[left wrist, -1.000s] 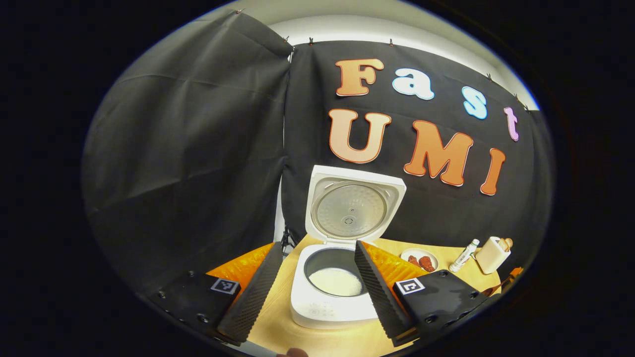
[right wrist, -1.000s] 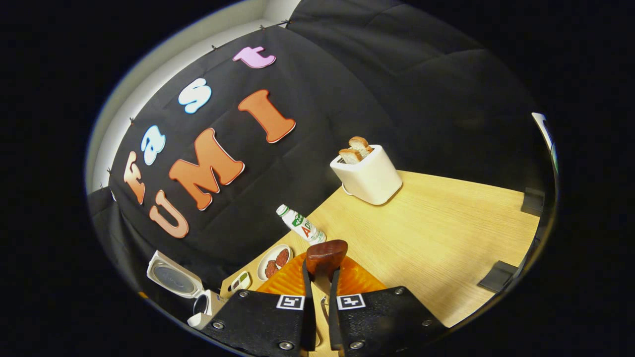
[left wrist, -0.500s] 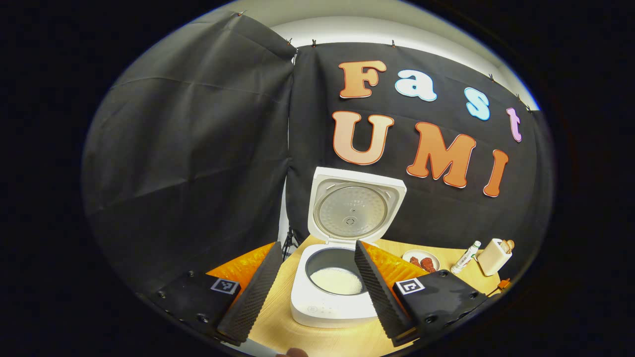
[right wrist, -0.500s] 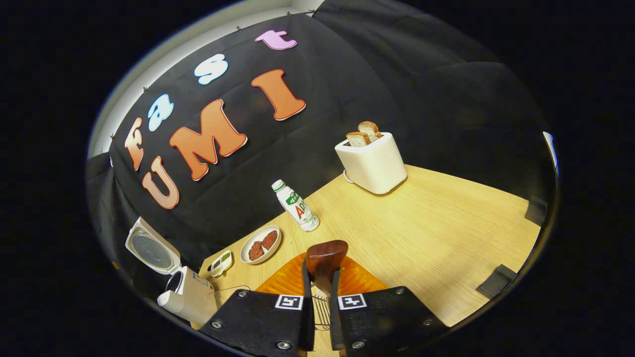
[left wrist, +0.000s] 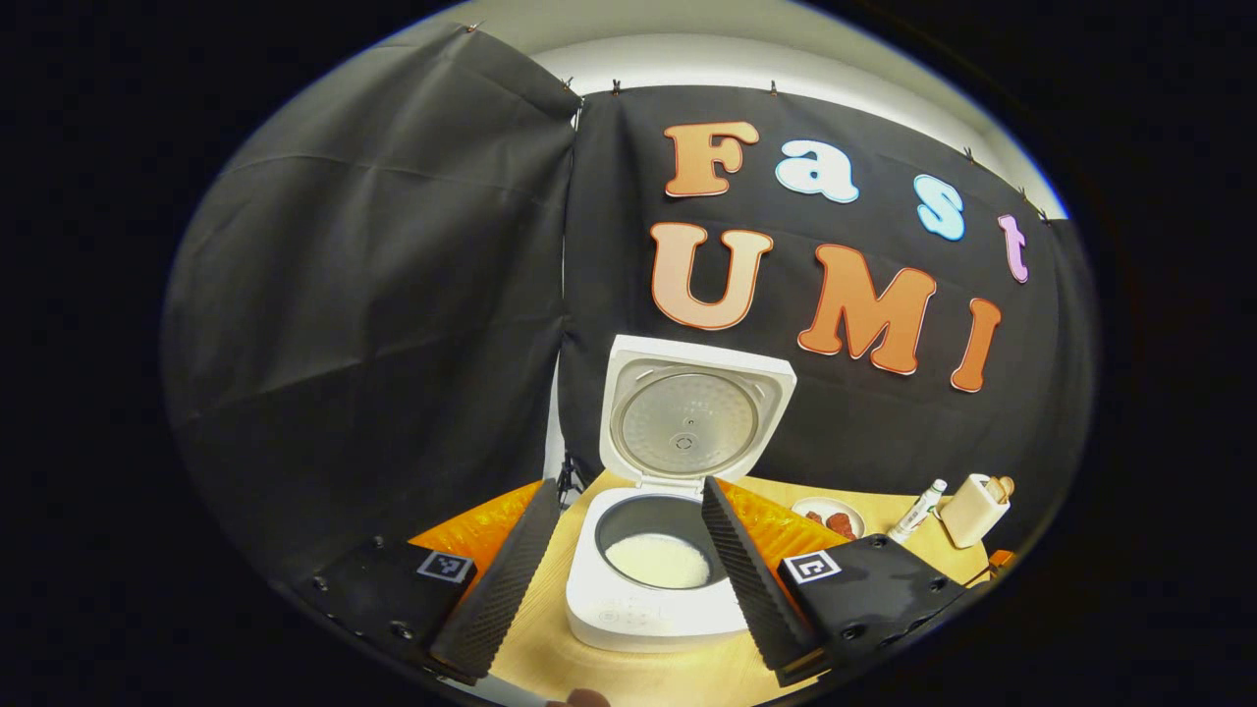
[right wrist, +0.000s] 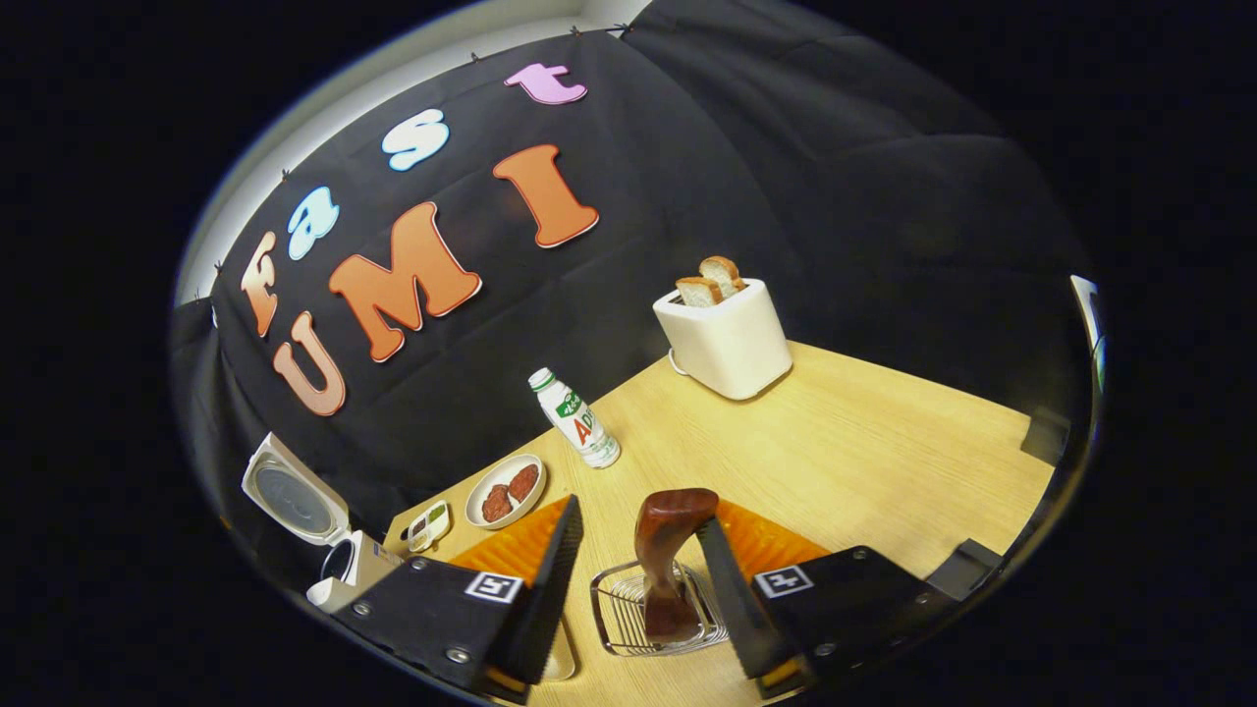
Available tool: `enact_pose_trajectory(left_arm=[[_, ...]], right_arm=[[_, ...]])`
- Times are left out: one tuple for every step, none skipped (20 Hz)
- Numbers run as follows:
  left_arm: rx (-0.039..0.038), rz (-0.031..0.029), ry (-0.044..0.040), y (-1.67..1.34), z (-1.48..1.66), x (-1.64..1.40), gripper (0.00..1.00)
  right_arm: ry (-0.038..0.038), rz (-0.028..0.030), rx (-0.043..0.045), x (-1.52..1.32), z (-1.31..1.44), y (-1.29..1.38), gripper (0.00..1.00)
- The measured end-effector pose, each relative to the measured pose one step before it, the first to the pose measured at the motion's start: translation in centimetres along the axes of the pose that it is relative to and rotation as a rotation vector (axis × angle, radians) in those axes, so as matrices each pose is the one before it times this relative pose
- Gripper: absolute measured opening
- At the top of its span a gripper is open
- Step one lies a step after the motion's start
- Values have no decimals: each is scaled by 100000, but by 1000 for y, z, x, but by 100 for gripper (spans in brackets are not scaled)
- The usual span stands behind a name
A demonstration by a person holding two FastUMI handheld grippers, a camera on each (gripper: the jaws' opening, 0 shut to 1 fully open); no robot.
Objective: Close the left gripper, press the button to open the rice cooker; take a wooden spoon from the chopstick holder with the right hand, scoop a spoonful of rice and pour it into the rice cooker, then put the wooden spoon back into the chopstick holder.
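Observation:
In the left gripper view the white rice cooker [left wrist: 638, 614] stands with its lid [left wrist: 692, 412] raised, and white rice [left wrist: 656, 560] lies in its dark pot. My left gripper [left wrist: 628, 579] hangs open in front of it, its fingers on either side of the pot. In the right gripper view the wooden spoon [right wrist: 666, 550] stands in the wire chopstick holder [right wrist: 628, 614], bowl end up. My right gripper [right wrist: 633, 579] is open, with the spoon free between its spread fingers. The rice cooker [right wrist: 339, 579] sits far left there.
On the wooden table [right wrist: 864, 462] stand a white toaster [right wrist: 725, 334] with bread, a small bottle [right wrist: 574, 420], a plate of brown food [right wrist: 506, 489] and a small dish [right wrist: 430, 525]. A fingertip [left wrist: 579, 698] shows at the bottom of the left gripper view.
My right gripper has opened and let go of the wooden spoon, which now stands in the chopstick holder. The left gripper has stayed open and barely shifted.

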State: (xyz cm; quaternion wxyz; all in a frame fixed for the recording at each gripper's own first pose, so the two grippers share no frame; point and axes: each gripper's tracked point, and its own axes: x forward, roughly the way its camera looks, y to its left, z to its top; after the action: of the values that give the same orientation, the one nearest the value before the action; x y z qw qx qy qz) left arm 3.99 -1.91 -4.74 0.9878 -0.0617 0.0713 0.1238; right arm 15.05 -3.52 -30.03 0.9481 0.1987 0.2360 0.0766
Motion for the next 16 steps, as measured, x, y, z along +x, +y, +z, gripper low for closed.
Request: enact_pose_trajectory(left_arm=[[-396,-166,-125,152,156,64,99],[-271,-71,-214,128,215,195,99],[-166,-63,-367,65,298,117,99],[-79,112,-409,221,378,39,99],[-76,66,-568,250,327,79,99],[-42,84,-577,211,226,-17,99],[145,97,-402,84,549,259,99],[183,-43,-275,144,427,266,99],[58,14,-317,131,583,229,99],[-55,-229,-548,-20,871,307,99],[-65,-257,-890,-53,1032,417,99],[136,-172,-883,-33,999,291,99],[101,-319,-1097,-223,1108,651,98],[409,-447,-596,-163,833,458,99],[828,-958,-627,-480,1093,860,98],[1421,-775,-200,-386,859,838,98]], right_arm=[[-442,-1690,-1034,-16,339,-227,79],[-510,-2452,-1352,-28,322,-525,90],[-1168,-2053,-1415,-143,568,-496,94],[-734,-2304,-1032,-265,573,-493,95],[-707,-2578,-884,-102,573,-510,95],[-1518,-2787,-921,-161,717,-648,95],[-1838,-2974,-970,-181,941,-605,95],[-1740,-2607,-1063,-265,979,-526,95],[-1897,-1861,-1148,-397,1060,-144,95],[-2558,-1420,-1614,-447,1325,28,95],[-2149,-1093,-1774,-359,1102,52,95],[-2218,-821,-1923,-327,1191,72,95],[-1646,-223,-1988,-344,1170,393,95],[-1028,364,-1687,-402,863,543,95],[-612,671,-1347,-404,670,651,95],[-898,1402,-813,-361,706,814,95]])
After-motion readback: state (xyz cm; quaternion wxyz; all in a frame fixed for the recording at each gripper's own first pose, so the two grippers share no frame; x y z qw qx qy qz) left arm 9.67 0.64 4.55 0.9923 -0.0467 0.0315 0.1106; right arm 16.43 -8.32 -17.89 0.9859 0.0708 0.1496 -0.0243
